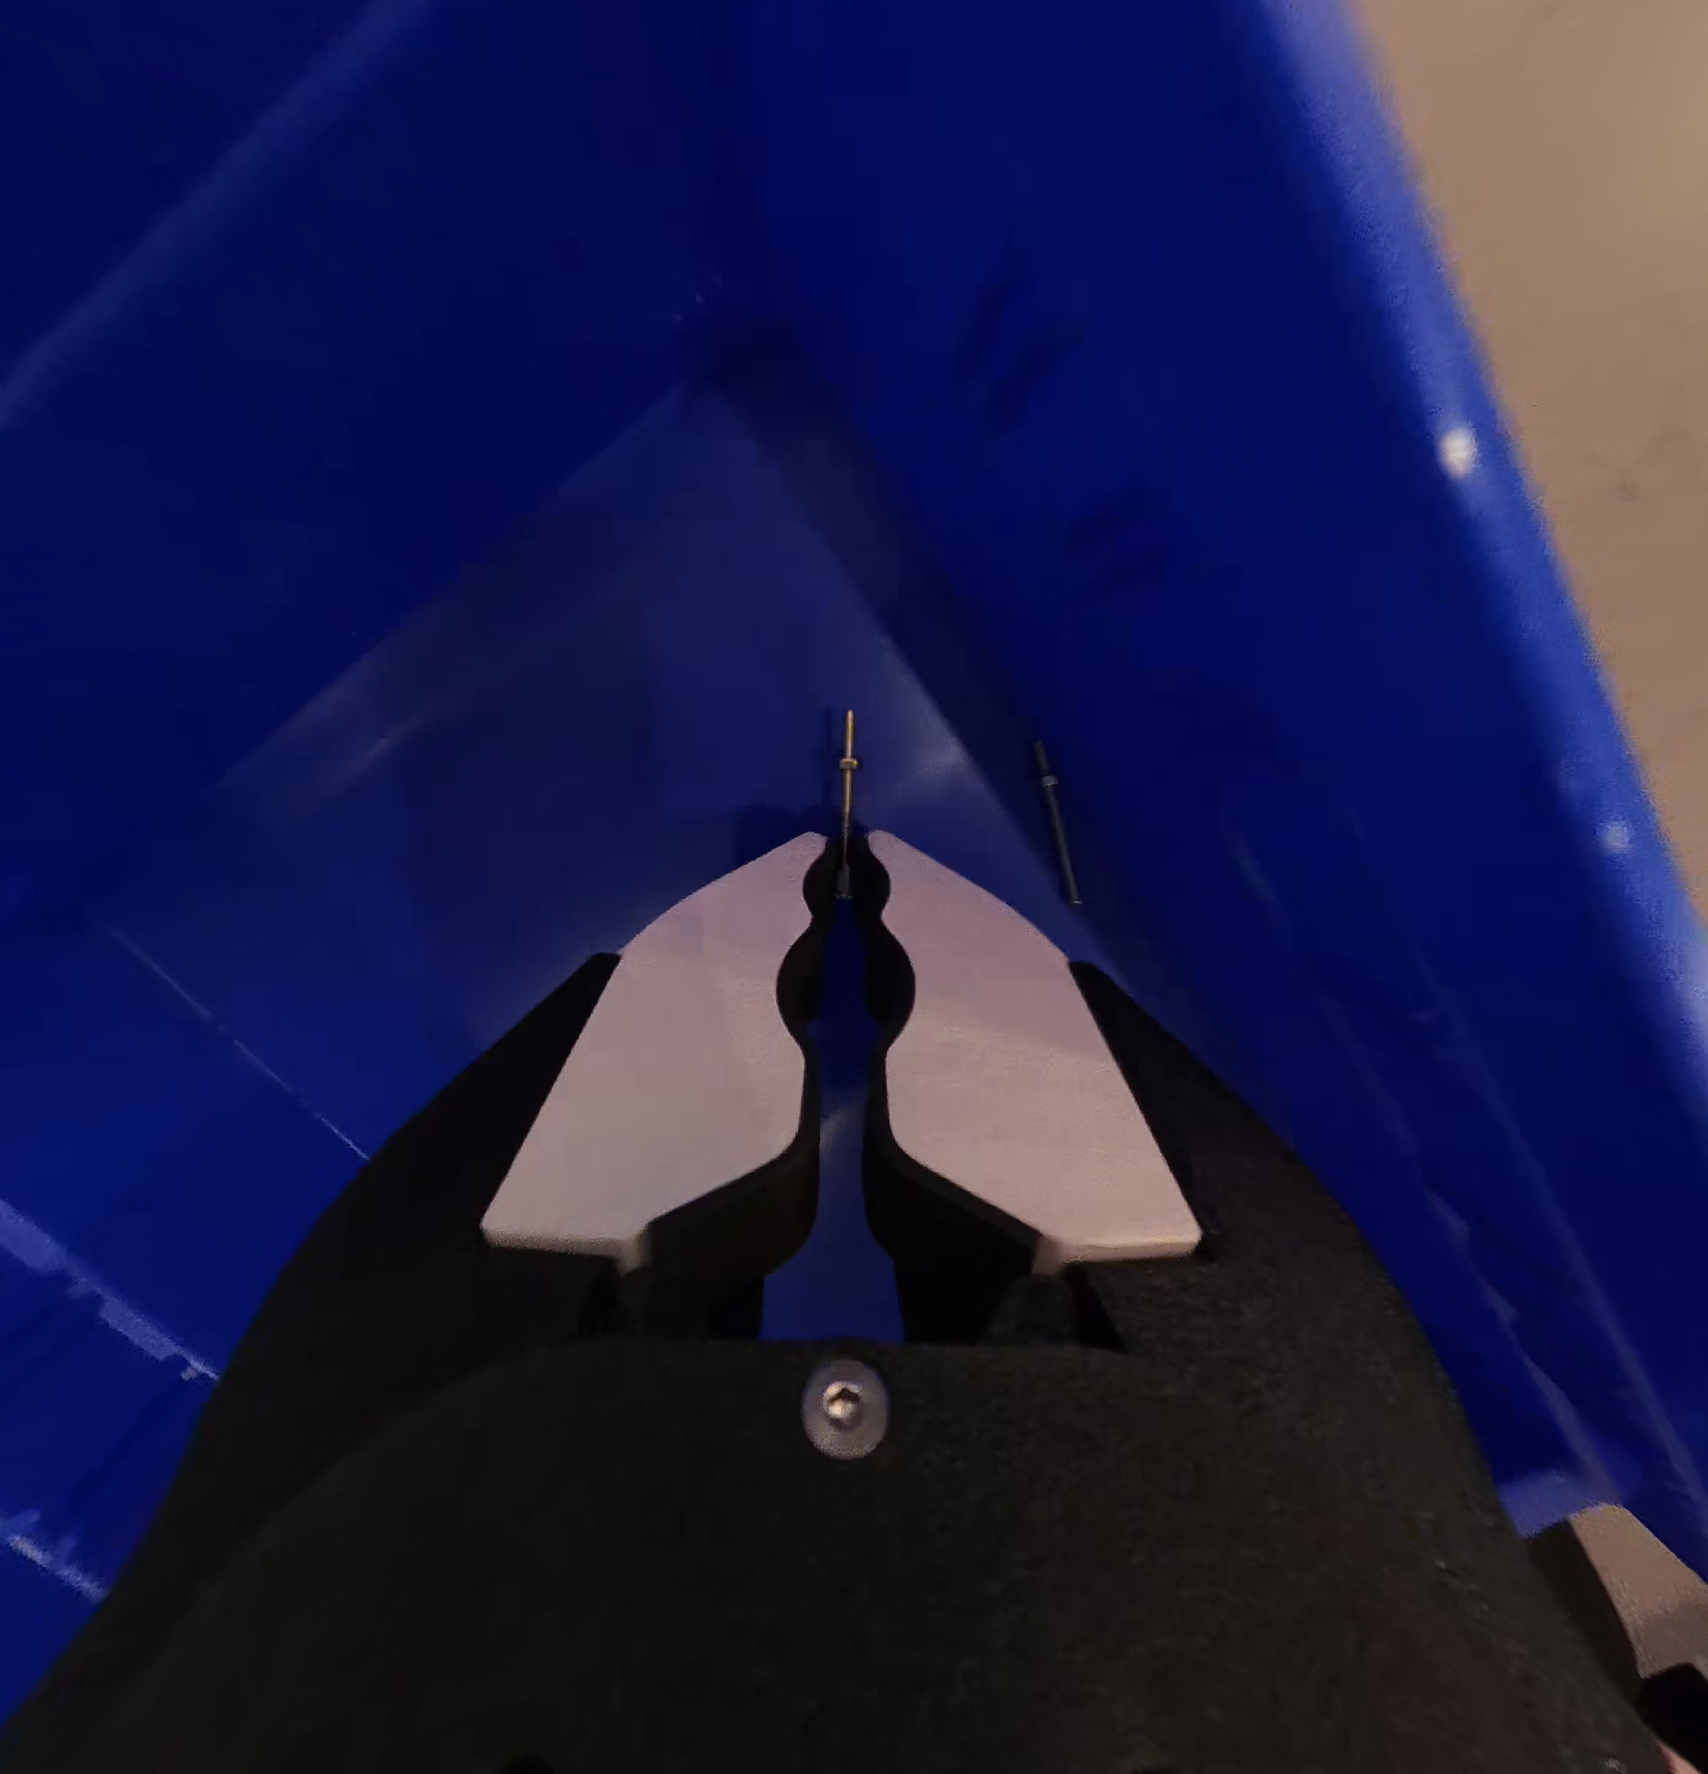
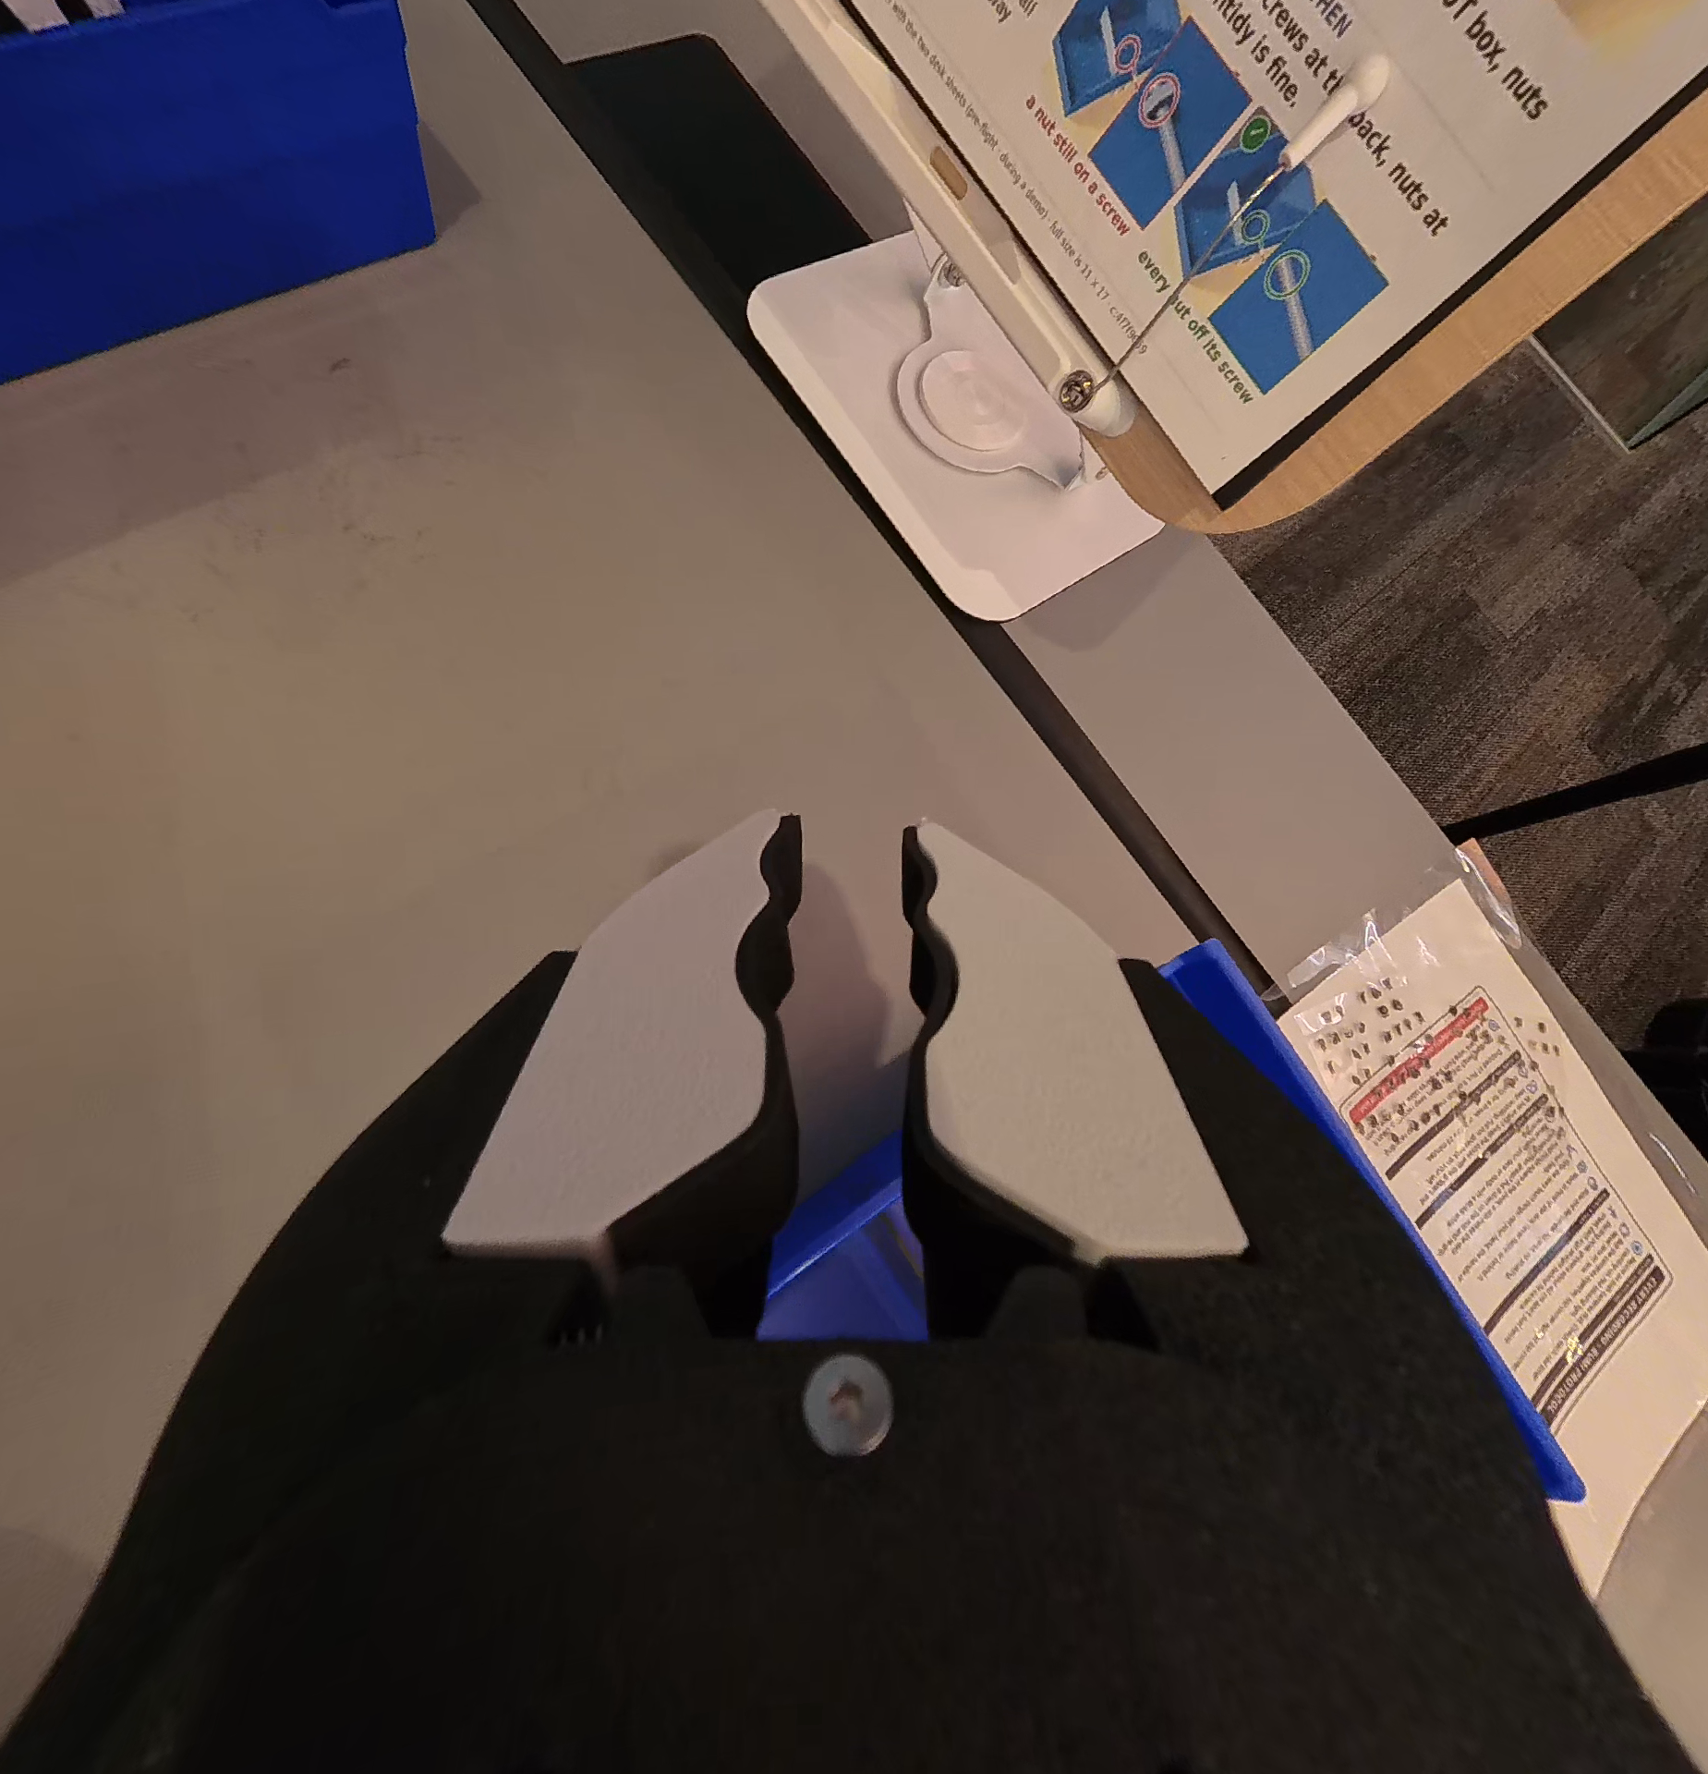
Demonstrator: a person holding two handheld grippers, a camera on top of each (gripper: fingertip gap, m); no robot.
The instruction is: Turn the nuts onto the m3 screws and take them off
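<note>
In the left wrist view my left gripper (image 1: 845, 837) is shut on the lower end of a thin brass-coloured screw (image 1: 847, 768), which stands straight up from the tips. A small nut (image 1: 848, 763) sits about midway on its shaft. The screw is held inside a blue bin (image 1: 447, 576), close to its corner. A dark shadow of the screw and nut (image 1: 1056, 821) falls on the bin's right wall. In the right wrist view my right gripper (image 2: 852, 835) is open and empty above the grey table (image 2: 303, 720).
A blue bin edge (image 2: 1330, 1200) lies under and right of the right gripper, with a bagged printed sheet (image 2: 1483, 1200) beside it. A white stand (image 2: 946, 432) holding an instruction board (image 2: 1214, 192) sits at the table's far edge. Another blue bin (image 2: 187, 173) stands far left. The grippers' ends are close to 45 cm from one another.
</note>
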